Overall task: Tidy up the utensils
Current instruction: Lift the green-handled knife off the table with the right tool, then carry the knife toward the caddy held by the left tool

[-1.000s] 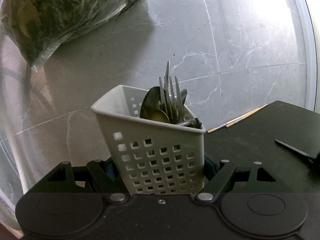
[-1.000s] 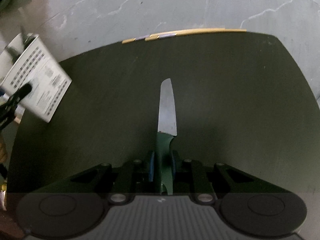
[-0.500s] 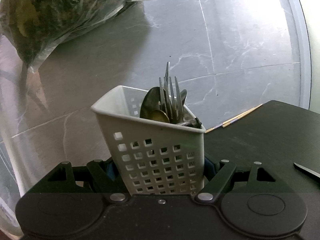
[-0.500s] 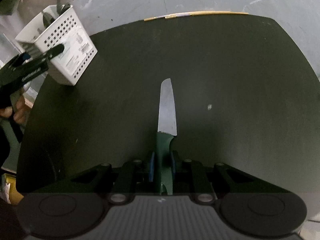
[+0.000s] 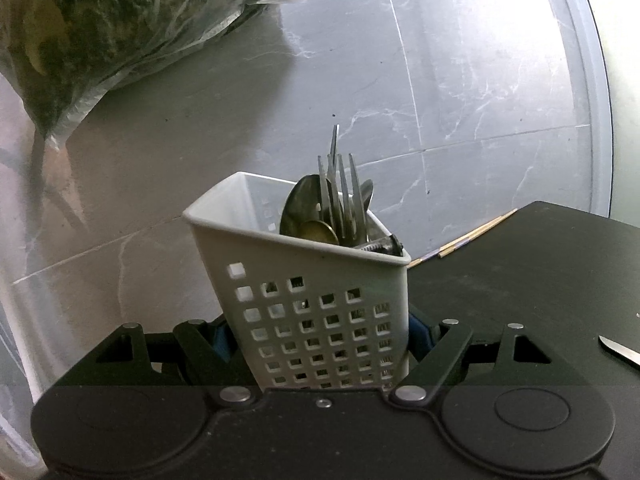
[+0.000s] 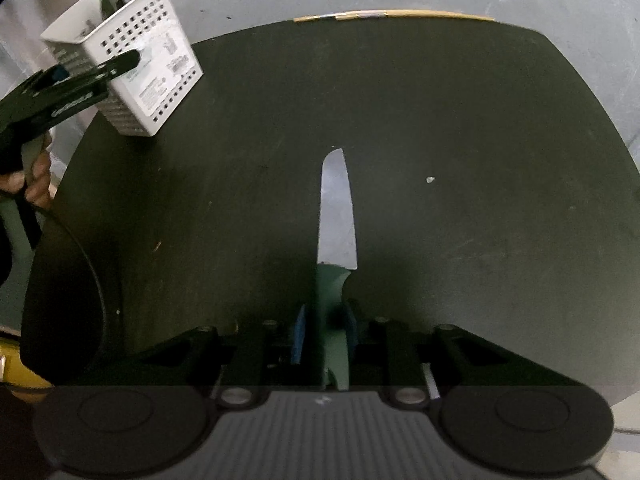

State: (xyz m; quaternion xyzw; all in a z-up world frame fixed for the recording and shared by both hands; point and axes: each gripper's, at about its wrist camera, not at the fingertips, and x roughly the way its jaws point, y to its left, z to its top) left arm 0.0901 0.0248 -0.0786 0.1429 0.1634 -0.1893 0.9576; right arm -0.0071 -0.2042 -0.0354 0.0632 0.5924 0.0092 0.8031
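Observation:
My left gripper [image 5: 316, 332] is shut on a white perforated utensil caddy [image 5: 312, 300] and holds it tilted at the left edge of a dark round table [image 5: 540, 280]. Forks [image 5: 340, 196] and spoons [image 5: 304, 212] stand in the caddy. The caddy [image 6: 132, 68] and the left gripper also show in the right wrist view at the upper left. My right gripper [image 6: 324, 332] is shut on the green handle of a knife [image 6: 336, 220], blade pointing forward above the table [image 6: 480, 120]. The knife tip [image 5: 618, 350] shows in the left wrist view.
Wooden chopsticks [image 6: 392, 15] lie at the table's far edge, also in the left wrist view [image 5: 472, 234]. A plastic bag of dark greens [image 5: 120, 24] lies on the marble floor. A small white crumb [image 6: 430, 179] sits on the table.
The right gripper with the knife has pulled back and risen, so more of the table and the caddy show. The left gripper still holds the caddy, shifted slightly.

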